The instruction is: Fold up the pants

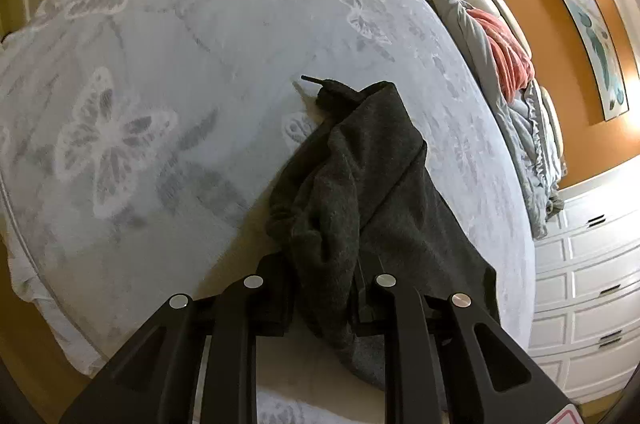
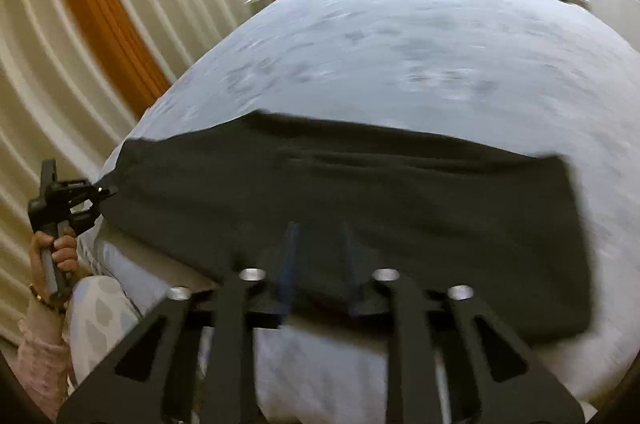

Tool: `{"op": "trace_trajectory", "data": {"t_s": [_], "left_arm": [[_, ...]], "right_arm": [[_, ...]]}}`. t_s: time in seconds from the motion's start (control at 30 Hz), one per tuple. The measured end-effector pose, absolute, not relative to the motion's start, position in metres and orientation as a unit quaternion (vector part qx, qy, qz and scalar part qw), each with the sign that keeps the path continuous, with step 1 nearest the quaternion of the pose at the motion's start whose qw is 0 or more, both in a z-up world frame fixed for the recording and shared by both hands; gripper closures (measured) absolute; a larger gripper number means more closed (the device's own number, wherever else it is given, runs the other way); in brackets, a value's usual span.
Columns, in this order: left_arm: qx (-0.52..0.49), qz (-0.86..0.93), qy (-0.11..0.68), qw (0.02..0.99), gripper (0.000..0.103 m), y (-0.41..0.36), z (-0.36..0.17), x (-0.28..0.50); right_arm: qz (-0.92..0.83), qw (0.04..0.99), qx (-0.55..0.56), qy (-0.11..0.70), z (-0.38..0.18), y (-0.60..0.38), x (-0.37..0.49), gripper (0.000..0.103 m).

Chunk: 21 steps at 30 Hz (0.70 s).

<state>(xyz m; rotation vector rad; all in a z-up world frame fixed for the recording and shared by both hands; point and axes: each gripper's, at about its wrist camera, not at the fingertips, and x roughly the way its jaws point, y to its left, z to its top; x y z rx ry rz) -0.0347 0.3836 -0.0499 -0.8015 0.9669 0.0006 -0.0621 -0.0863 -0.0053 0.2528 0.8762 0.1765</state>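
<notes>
Pants (image 2: 340,192) across the bed (image 2: 400,44), an edge in each gripper's closed jaws.

Home bedroom: bed (image 1: 200,64), rumpled duvet (image 1: 516,128), white drawers (image 1: 592,288), curtains (image 2: 60,44).

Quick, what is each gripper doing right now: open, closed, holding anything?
Left gripper: closed on the dark pants.
Right gripper: closed on the pants' near edge, though the view is blurred.

One pants (image 2: 340,192), two claws (image 1: 322,288) (image 2: 318,264), one bed (image 1: 160,64).
</notes>
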Motion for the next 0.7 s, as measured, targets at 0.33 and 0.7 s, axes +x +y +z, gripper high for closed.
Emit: {"op": "trace_trajectory", "data": {"t_s": [0.33, 0.7], "left_arm": [[-0.339, 0.006, 0.452, 0.825, 0.085, 0.379, -0.047, -0.028], [-0.18, -0.145, 0.321, 0.918, 0.089, 0.235, 0.109, -0.085]], "right_arm": [[0.074, 0.876, 0.087, 0.469, -0.038, -0.045, -0.014, 0.094], [0.026, 0.916, 0.142, 0.374, 0.021, -0.133, -0.091, 0.089]]}}
